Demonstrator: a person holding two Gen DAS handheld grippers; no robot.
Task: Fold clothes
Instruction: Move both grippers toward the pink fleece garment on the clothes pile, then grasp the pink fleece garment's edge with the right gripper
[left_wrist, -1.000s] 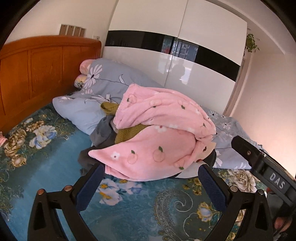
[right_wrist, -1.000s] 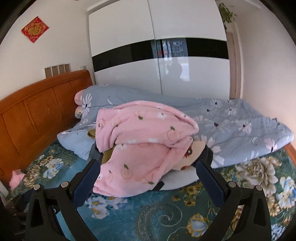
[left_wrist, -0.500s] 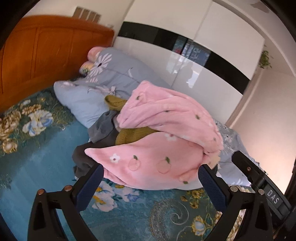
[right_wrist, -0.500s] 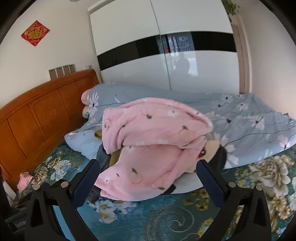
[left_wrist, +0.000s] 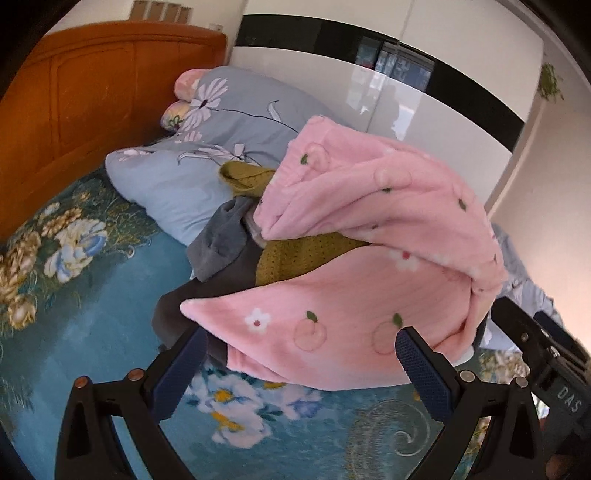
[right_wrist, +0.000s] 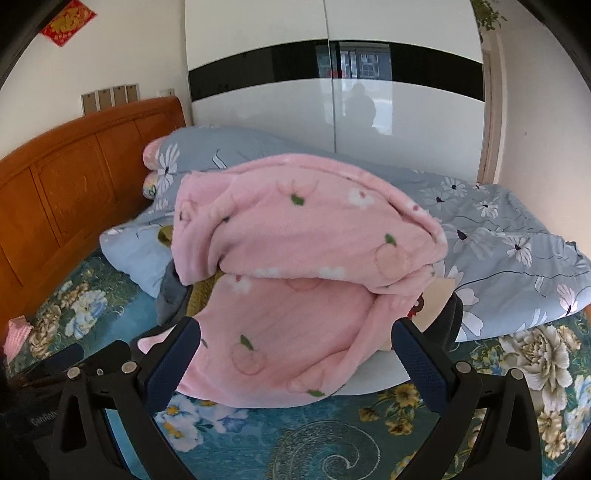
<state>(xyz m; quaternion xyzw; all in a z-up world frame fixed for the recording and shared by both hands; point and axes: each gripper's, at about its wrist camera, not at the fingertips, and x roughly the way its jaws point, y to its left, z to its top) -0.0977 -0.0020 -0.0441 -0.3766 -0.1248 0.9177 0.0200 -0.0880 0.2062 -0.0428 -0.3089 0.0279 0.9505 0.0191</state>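
**A:** Pink fleece garment (left_wrist: 369, 258) fills way more of both views than a second ago, so both grippers have moved in closer. It's heaped on the bed (left_wrist: 92, 332), on top of the clothes pile.

**B:** Jaws?

**A:** Left gripper (left_wrist: 301, 354) and right gripper (right_wrist: 295, 347) are both spread wide, gripping nothing. Mustard knit (left_wrist: 295, 254) and grey clothes (left_wrist: 218, 243) sit under the pink. Blue floral duvet (right_wrist: 498, 229) bunched behind, wooden headboard (left_wrist: 92, 92) on the left.
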